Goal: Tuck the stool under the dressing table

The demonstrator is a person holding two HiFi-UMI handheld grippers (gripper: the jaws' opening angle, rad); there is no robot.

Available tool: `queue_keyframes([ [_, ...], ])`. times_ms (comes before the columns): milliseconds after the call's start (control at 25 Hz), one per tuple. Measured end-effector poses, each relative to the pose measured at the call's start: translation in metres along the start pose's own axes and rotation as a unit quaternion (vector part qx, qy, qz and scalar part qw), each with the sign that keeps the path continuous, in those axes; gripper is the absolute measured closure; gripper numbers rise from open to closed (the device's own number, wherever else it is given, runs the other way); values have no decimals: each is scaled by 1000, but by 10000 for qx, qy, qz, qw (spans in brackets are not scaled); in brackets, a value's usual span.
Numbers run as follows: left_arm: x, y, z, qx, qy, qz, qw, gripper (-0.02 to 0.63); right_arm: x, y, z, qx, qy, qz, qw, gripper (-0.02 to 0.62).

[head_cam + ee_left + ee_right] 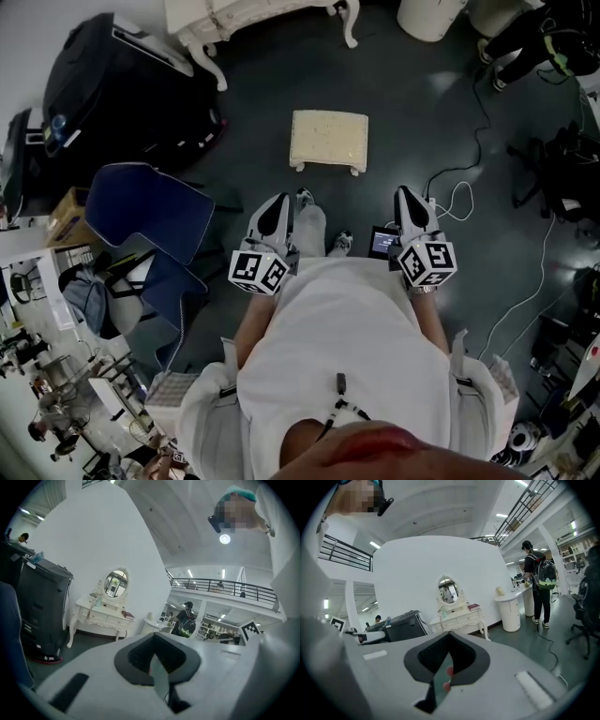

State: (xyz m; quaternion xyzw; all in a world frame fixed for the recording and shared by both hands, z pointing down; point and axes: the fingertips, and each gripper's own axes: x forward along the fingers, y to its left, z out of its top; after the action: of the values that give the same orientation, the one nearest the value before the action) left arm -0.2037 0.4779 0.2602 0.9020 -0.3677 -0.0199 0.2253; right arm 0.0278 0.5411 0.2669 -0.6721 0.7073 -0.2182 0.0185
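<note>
With our left claw [278, 202] and right claw [405, 196] both pressed together and empty, we should spread them, grip the stool [328, 141] on the floor just ahead by both sides, and steer it far-left under the dressing table [194, 24].

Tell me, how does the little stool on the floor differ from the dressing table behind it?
The stool is small; the dressing table is much wider. The stool's top is bare, while the table carries an oval mirror and a book. The stool stands out on the open floor, apart from the table, which sits by the wall. Both are cream-white.
</note>
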Motion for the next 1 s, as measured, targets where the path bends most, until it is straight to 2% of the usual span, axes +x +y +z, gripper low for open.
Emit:
queue_keyframes([
  [160, 27, 19, 0, -67, 52, -17, 10000, 598, 22, -6, 5, -62, 31, -135, 9999, 588],
  [360, 90, 28, 17, -80, 156, -494, 9986, 598, 52, -26, 27, 61, -56, -546, 9985, 588],
  [640, 173, 56, 56, 42, 199, -1031, 9945, 598, 116, -37, 68, 3, -254, -848, 9961, 588],
  [840, 196, 87, 69, 151, 348, -1216, 9918, 598, 158, -32, 73, 35, -215, -930, 9954, 588],
  [1000, 208, 114, 74, 247, 491, -1224, 9910, 598, 185, -27, 75, -282, -142, -954, 9949, 588],
])
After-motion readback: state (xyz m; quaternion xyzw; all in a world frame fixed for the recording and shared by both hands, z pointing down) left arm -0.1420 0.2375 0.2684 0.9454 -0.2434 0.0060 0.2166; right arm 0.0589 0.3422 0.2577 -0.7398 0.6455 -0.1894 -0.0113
